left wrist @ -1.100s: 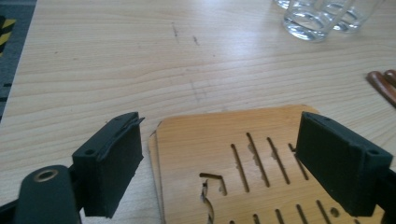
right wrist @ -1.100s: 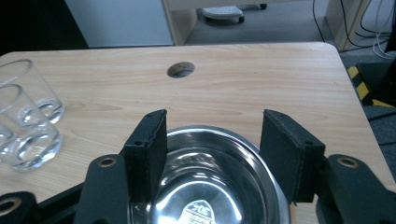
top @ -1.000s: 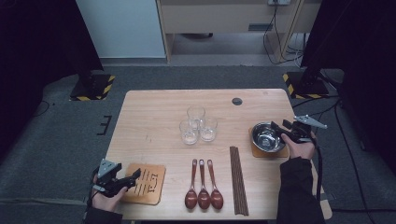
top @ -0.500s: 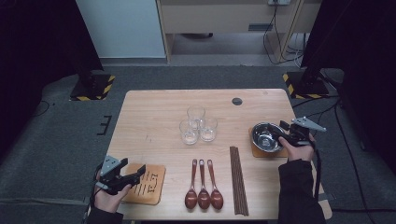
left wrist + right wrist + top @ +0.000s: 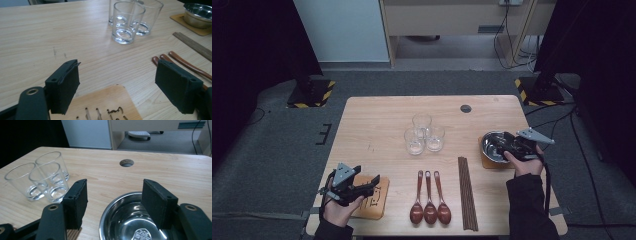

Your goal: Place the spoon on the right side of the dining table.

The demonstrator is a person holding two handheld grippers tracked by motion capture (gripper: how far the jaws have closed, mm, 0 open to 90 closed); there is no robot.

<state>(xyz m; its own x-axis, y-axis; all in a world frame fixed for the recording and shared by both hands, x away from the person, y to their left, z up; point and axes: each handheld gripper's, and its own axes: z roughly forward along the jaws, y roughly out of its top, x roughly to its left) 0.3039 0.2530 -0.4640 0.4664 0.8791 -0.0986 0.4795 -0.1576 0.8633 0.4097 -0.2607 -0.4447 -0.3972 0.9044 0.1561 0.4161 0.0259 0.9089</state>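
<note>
**Light wooden table** [image 5: 372, 125]: bears everything listed.

**Round polished steel bowl** [image 5: 125, 220]: right side, on a square wooden coaster [image 5: 492, 164]. Probably light, rigid and slick; best pinched across its thin rim.

**Flat engraved wooden coaster** [image 5: 110, 105]: near left corner. Likely light and stiff; take it by an edge.

**Right gripper** [image 5: 113, 200]: jaws spread just above the bowl, gripping nothing.

**Left gripper** [image 5: 117, 87]: over the engraved coaster; jaws have just been closing, yet stand apart and empty.
</note>
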